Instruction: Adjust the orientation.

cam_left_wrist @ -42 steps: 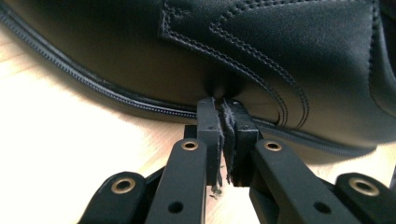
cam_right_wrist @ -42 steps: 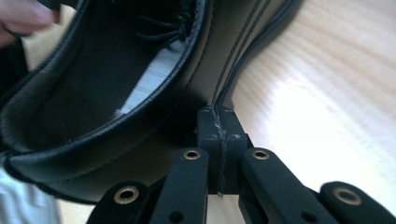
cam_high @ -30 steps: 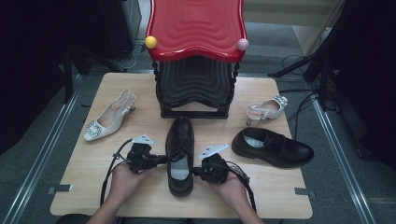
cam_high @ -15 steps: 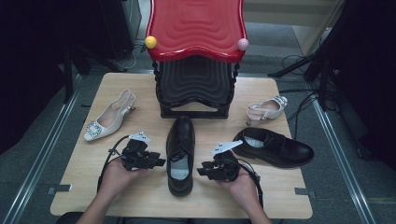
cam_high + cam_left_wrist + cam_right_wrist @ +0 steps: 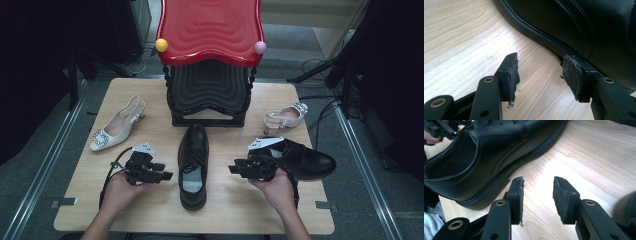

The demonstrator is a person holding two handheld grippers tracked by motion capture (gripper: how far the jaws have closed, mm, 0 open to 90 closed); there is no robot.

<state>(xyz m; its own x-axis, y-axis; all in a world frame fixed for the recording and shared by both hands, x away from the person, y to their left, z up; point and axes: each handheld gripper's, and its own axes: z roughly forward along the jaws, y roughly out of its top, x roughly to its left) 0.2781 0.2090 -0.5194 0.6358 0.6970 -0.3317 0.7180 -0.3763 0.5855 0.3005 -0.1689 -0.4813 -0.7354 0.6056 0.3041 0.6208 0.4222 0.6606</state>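
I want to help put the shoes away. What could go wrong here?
1. Both grippers, the left gripper and the right gripper, are open beside the middle black shoe; its smooth leather might slip when squeezed.
2. The right hand is close to the second black shoe and could bump it.

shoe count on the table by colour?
Black shoes: 2 (middle one, right one)
White/cream shoes: 2 (slingback heel, sandal)
Total: 4
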